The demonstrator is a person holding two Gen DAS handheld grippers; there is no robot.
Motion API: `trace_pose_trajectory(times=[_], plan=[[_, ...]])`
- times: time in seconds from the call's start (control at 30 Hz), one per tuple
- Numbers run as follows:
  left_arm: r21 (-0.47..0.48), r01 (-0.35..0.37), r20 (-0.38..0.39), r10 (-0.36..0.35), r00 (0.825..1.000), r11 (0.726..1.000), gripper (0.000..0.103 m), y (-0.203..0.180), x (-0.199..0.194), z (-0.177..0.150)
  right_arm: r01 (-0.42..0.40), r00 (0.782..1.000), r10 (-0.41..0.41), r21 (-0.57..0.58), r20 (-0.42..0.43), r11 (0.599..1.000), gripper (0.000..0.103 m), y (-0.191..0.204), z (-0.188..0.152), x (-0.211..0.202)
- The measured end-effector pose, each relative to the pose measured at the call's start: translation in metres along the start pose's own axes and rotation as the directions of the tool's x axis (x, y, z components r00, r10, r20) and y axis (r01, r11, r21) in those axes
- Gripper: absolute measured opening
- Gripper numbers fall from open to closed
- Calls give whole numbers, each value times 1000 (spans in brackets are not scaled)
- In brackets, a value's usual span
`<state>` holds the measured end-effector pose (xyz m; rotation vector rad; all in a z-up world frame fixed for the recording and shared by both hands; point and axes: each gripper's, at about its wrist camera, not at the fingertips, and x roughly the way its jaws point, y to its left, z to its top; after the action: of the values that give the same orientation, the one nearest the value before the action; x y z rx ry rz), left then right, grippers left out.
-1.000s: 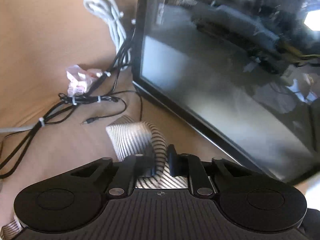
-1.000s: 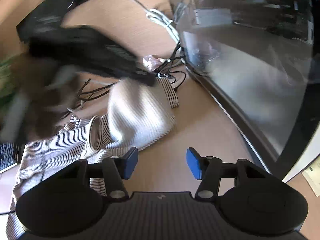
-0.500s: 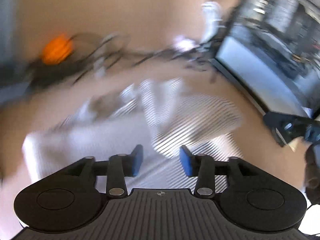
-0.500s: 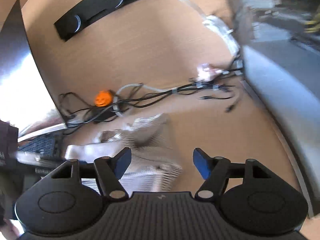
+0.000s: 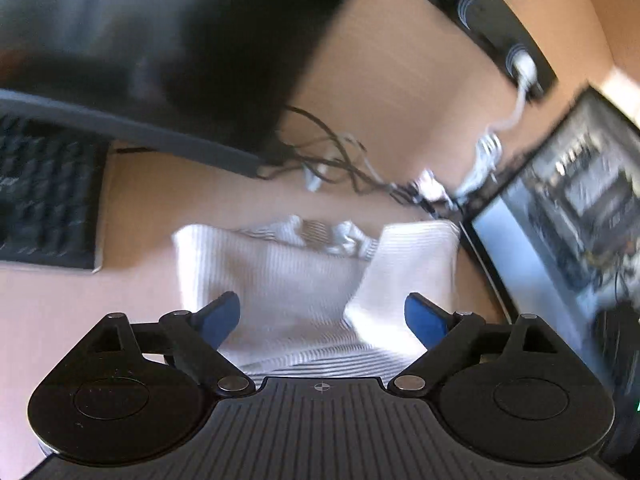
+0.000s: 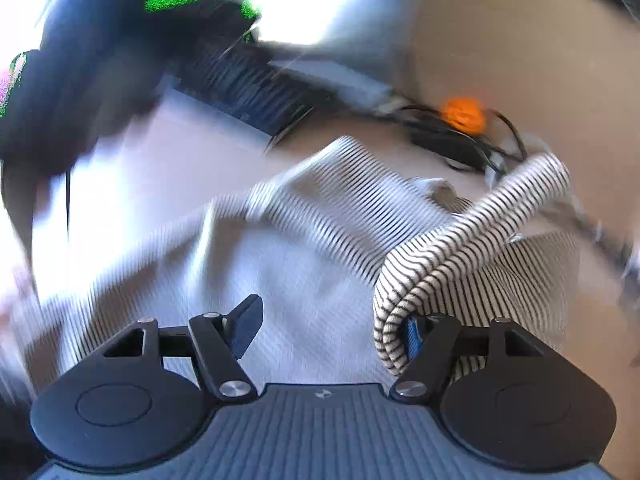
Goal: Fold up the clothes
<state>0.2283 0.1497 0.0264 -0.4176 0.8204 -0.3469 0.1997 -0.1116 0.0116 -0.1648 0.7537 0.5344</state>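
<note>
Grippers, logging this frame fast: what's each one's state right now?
Left gripper: open, holding nothing, above the striped garment.
Right gripper: open; a garment fold drapes over one finger, not clamped.

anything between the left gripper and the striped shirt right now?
Nothing visible. The left gripper is open with the striped shirt directly beyond its fingertips. The keyboard, the cables and the monitor lie off to the sides or behind.
</note>
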Motion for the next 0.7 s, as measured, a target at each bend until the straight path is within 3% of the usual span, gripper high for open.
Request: trace_pose_trajectory(times=[0.1,0.2,0.3,0.5,0.6,0.7], plan=[[-24,-3,1,3,1000,1000,93,0,-6,-3,0,1000,-6,-208,-26,978,69,35,-9,-4],[-28,32,-8,-33,999,999,94,-8,-8,-8,-1,999,-19,-393,-48,919,72,68,-17,-7],[-44,80,-31,-82,996,996,95,-21,-2,-11,50,996,-74,-402,-45,914,73,62,-17,-4],[-93,81,-105,-91,990,992,96,-22,-2,-31,127,990,-140,-437,1,891,79,50,-23,-23],[-137,95,-154,-116,981,986,96,-11,-5,-49,176,981,-195,-428,-2,887,81,33,-22,-29],[-242,100,-223,-156,962,965,96,6,-2,-71,225,969,-248,-399,-8,889,81,15,-22,-34]])
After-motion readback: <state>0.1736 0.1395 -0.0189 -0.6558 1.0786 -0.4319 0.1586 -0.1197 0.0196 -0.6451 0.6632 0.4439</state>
